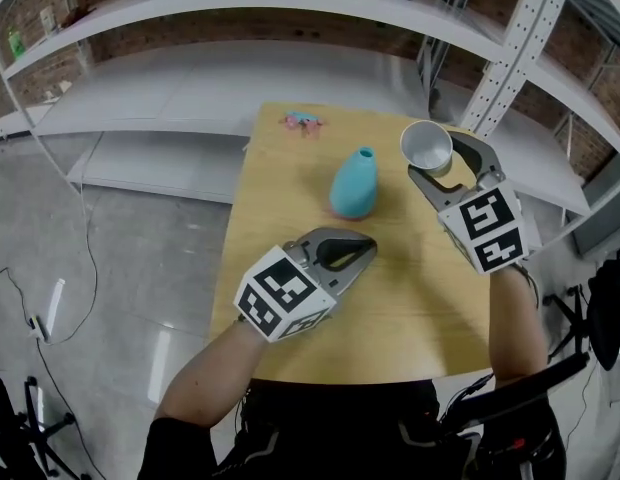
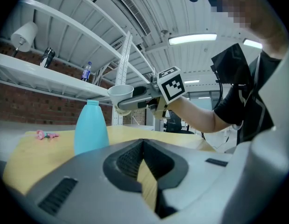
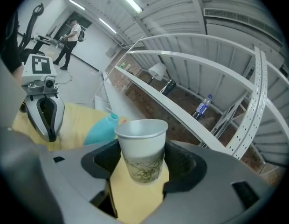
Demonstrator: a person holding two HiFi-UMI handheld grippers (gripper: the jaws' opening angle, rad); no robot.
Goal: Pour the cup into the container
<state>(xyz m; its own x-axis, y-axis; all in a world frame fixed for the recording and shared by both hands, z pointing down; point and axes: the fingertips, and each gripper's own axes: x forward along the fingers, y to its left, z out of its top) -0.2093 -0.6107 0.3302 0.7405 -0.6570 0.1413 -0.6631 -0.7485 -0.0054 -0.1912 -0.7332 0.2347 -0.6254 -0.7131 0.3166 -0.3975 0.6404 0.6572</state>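
We see the right gripper (image 3: 141,167) clenched on a paper cup (image 3: 141,148). Its two dark ribbed pads press the lower half of the cup from both sides. The cup is white and conical, with a rolled rim and a print of thin green leaves on the lower part. It is held upright in the air above the table (image 1: 290,348), to the right of the container (image 1: 354,183) and apart from it. In the left gripper view its rim stands higher than the neck of the container. We cannot tell what is inside the cup.

The container is a turquoise bottle with a smooth matte surface. It has a wide round body which narrows to a short open neck. It stands upright near the middle of the table.

The left gripper (image 2: 143,143) lies low over the near part of the table. Its grey jaws are pressed together at the tips and grasp nothing.

The table top is pale yellow wood with a fine grain. A small pink thing (image 1: 303,121) lies near its far edge.
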